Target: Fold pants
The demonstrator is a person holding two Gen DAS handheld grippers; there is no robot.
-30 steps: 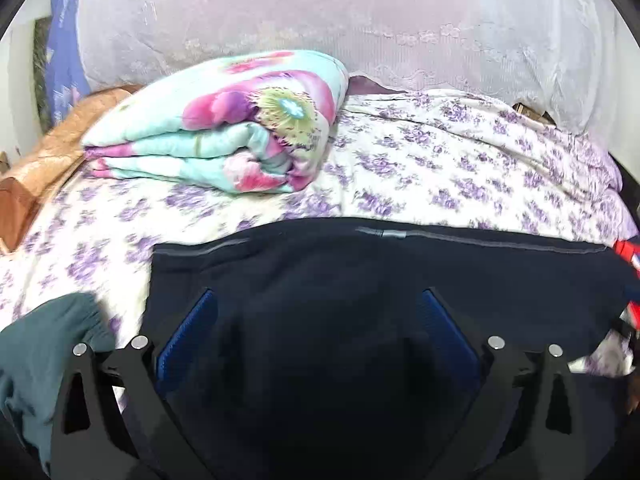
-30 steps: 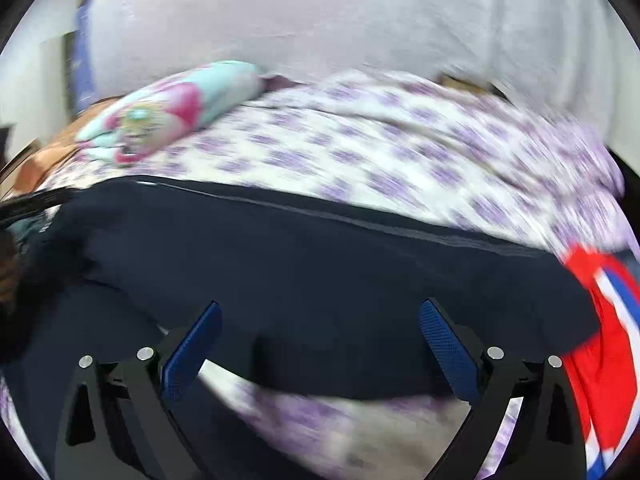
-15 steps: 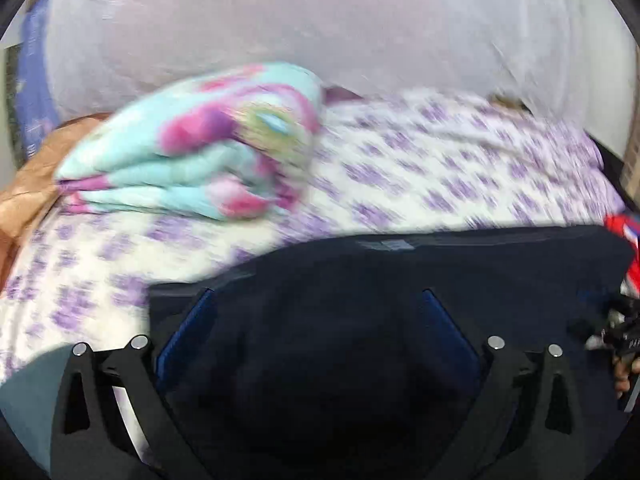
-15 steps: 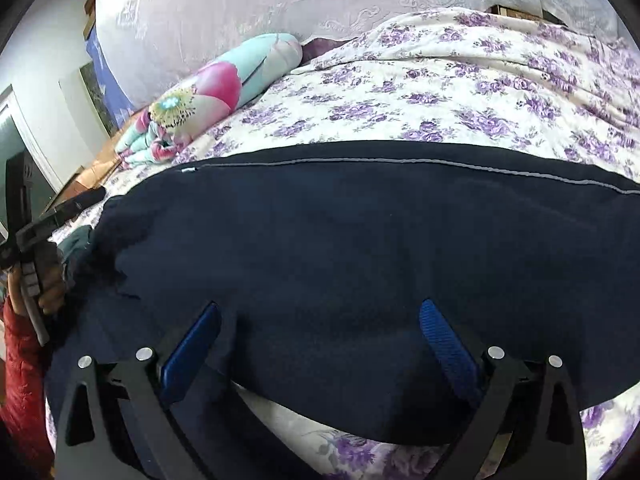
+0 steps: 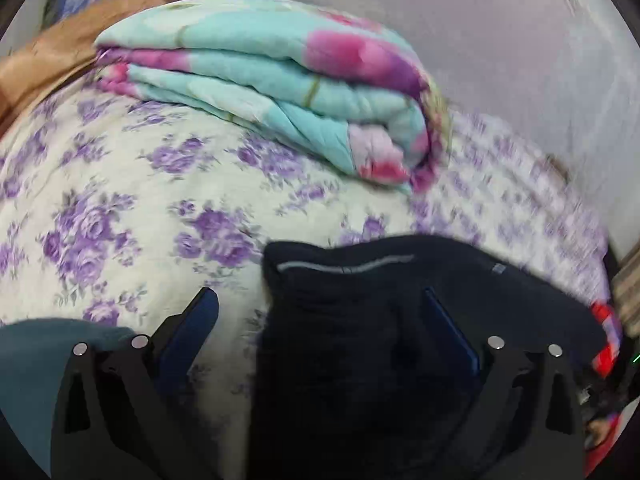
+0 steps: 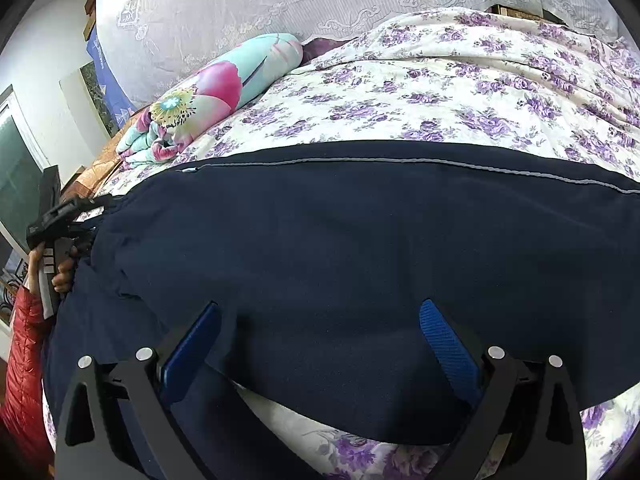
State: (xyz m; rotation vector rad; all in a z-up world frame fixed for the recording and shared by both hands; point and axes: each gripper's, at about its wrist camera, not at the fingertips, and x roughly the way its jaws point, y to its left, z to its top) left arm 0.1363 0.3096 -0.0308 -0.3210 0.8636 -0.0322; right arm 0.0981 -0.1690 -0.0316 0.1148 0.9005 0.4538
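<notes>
Lying on bedspread (image 6: 440, 80): one navy pants (image 6: 340, 240); both tongs (image 5: 320, 320) (image 6: 320, 332) spread.

Dark navy pants (image 6: 360, 248) with a grey side stripe lie folded across the floral bedspread (image 6: 440, 80).

Bed with cream bedspread printed in purple flowers (image 6: 420, 92). Folded turquoise quilt with pink blooms (image 5: 280, 84) lying on bedspread, near head end. White lace-patterned cover (image 6: 260, 4) behind quilt. Orange-brown satin fabric (image 5: 60, 48) beside quilt, at bed edge. Teal-grey cloth (image 5: 28, 360) at near left corner.
</notes>
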